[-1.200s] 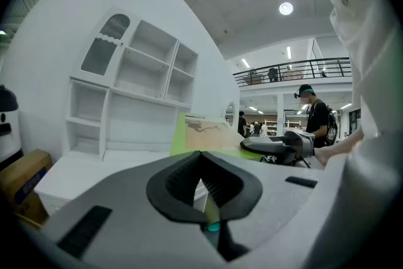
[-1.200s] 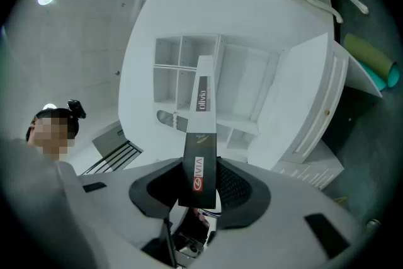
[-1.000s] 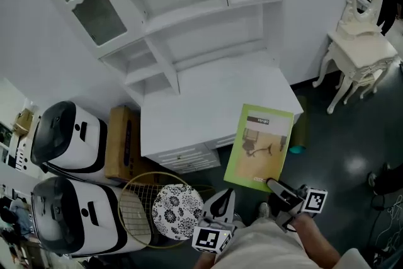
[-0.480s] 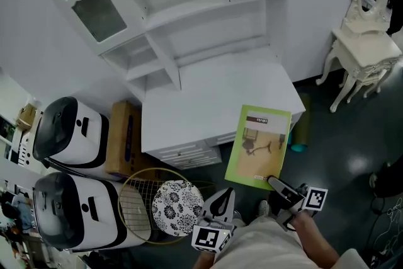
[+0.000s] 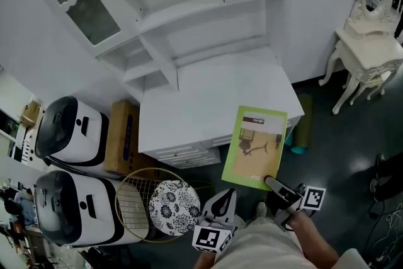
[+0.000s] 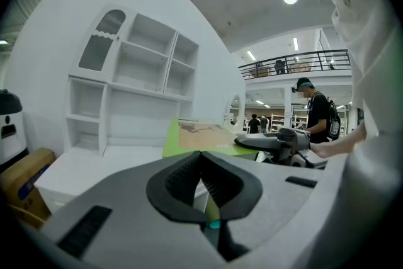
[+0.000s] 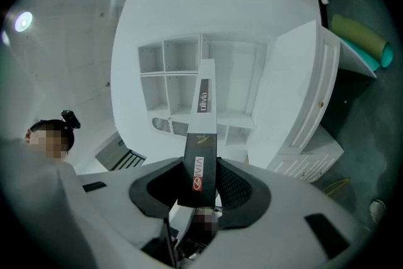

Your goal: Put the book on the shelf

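Observation:
A thin green book (image 5: 255,145) with a brown cover picture hangs over the front right corner of the white desk (image 5: 208,101). My right gripper (image 5: 272,184) is shut on its near lower corner. In the right gripper view the book's spine (image 7: 201,129) stands upright between the pads, pointing at the white shelf unit (image 7: 189,79). That shelf unit (image 5: 189,9) rises behind the desk with its compartments bare. My left gripper (image 5: 220,201) is low at the front, left of the book, shut with nothing in it. Its view shows the book (image 6: 201,135) ahead to the right.
Two white-and-black appliances (image 5: 69,135) and a cardboard box (image 5: 123,138) stand left of the desk. A patterned plate (image 5: 176,208) lies on a round wire rack (image 5: 141,198). A white dressing table (image 5: 371,28) is at the right, a green roll (image 5: 301,129) on the floor. A person (image 6: 318,113) stands far off.
The book and my right gripper have drifted slightly to the left in the head view, with the grip unchanged. The left gripper has stayed put.

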`<action>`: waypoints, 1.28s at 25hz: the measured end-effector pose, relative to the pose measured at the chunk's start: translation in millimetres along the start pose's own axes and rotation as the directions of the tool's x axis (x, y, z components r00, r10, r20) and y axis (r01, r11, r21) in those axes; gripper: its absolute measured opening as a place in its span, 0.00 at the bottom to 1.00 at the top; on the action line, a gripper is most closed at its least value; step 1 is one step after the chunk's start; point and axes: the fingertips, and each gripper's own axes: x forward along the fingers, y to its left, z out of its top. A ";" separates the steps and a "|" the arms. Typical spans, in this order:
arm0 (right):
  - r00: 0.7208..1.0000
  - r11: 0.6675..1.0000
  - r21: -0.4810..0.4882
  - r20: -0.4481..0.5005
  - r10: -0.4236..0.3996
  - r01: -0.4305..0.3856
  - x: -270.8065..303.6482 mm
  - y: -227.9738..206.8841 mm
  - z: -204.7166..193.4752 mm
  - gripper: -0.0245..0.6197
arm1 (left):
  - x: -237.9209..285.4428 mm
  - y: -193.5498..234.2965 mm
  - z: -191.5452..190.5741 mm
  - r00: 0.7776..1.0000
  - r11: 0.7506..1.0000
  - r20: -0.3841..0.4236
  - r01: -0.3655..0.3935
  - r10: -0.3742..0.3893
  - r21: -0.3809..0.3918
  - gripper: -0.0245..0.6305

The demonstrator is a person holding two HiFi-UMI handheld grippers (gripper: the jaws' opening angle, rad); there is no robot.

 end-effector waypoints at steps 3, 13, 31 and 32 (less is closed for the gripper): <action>1.000 1.000 0.001 -0.031 -0.006 0.006 4.1 -1.9 3.7 0.27 | 7.4 -4.7 0.7 1.000 1.000 -0.008 -0.011 0.011 -0.013 0.04; 0.999 0.999 0.049 -0.040 -0.020 0.022 46.2 -18.1 10.3 0.27 | 19.7 44.3 5.5 0.998 0.998 -0.013 -0.057 0.057 0.013 0.04; 0.998 0.999 0.002 0.037 -0.052 0.052 172.4 -27.6 16.2 0.27 | 53.1 180.7 47.5 0.996 0.997 0.077 0.041 -0.047 0.067 0.04; 0.998 0.999 -0.001 0.044 -0.050 0.050 178.8 -27.9 15.6 0.27 | 53.4 187.1 48.7 0.995 0.996 0.080 0.050 -0.055 0.072 0.04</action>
